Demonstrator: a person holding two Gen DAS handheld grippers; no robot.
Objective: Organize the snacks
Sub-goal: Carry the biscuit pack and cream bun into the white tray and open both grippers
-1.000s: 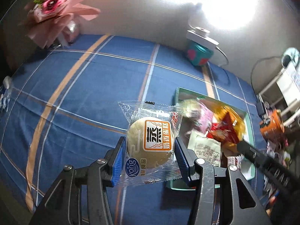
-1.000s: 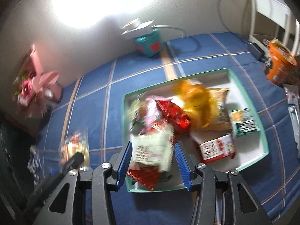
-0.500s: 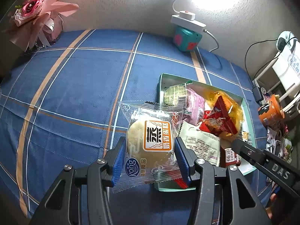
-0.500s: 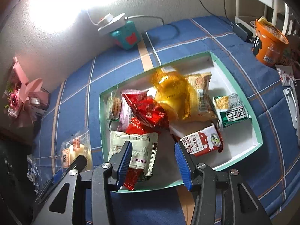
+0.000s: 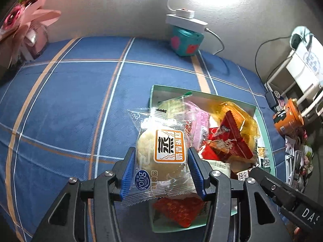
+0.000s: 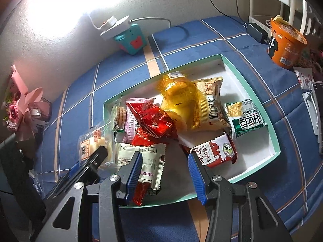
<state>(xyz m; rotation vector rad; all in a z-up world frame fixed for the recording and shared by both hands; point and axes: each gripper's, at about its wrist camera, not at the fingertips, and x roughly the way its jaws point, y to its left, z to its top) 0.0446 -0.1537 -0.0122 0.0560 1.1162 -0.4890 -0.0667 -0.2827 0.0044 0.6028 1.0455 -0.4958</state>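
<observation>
Both jaws of the left gripper (image 5: 160, 169) pinch a clear-wrapped steamed cake (image 5: 161, 153), its blue pads pressed against the two sides of the wrapper, and the cake hangs over the near left corner of the green tray (image 6: 275, 139). Jaws of the right gripper (image 6: 164, 173) stand apart with nothing between them, poised above the near part of the tray, with a white packet (image 6: 149, 161) under the left pad and a red-and-white biscuit pack (image 6: 214, 152) just beyond the right pad. Inside the tray lie more snacks in a loose pile: a red packet (image 6: 151, 121), a yellow bag (image 6: 177, 92), a beige packet (image 6: 210, 104) and a green-and-white packet (image 6: 245, 119). The tray rests on a blue checked cloth (image 5: 70, 100). Farther back, against the wall, a teal box (image 5: 186, 42) carries a white power strip, and an orange cup (image 6: 285, 42) stands beyond the tray's right side.
</observation>
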